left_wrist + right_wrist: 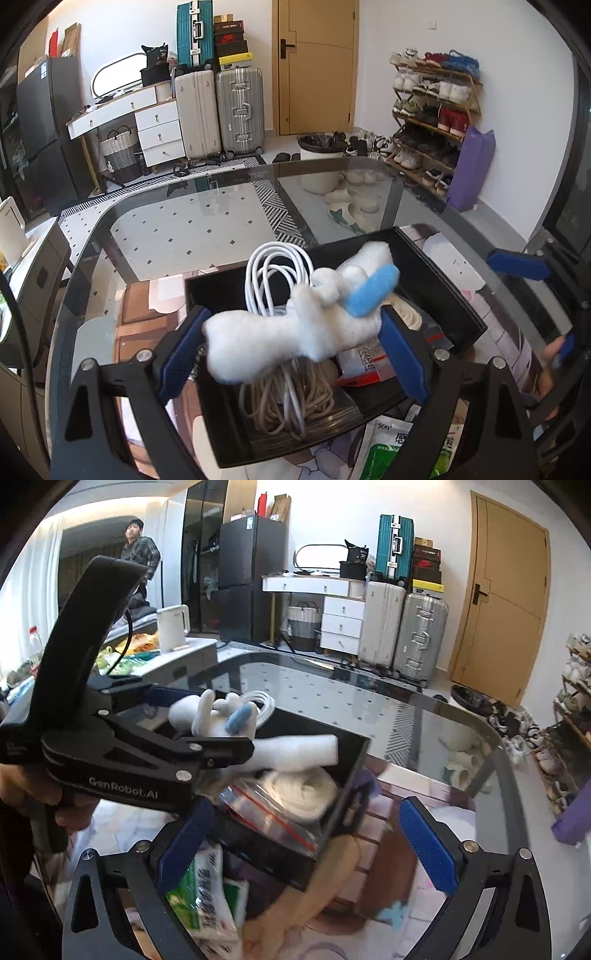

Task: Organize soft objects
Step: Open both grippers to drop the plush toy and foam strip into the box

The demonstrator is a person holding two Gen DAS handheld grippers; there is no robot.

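Note:
My left gripper (291,350) is shut on a white plush toy (280,332) with a blue ear (371,293) and holds it just above a black tray (439,280). The tray holds a coiled white cable (275,273), a beige rope coil (284,410) and a bagged white item. The right wrist view shows the left gripper (207,720) holding the toy (221,710) over the tray (354,760). My right gripper (306,842) is open and empty, low in front of the tray's near corner.
The tray stands on a printed mat (140,314) on a glass table (177,229). A green and white tissue pack (210,890) lies by the tray's near side. Suitcases, a shoe rack and a door stand beyond.

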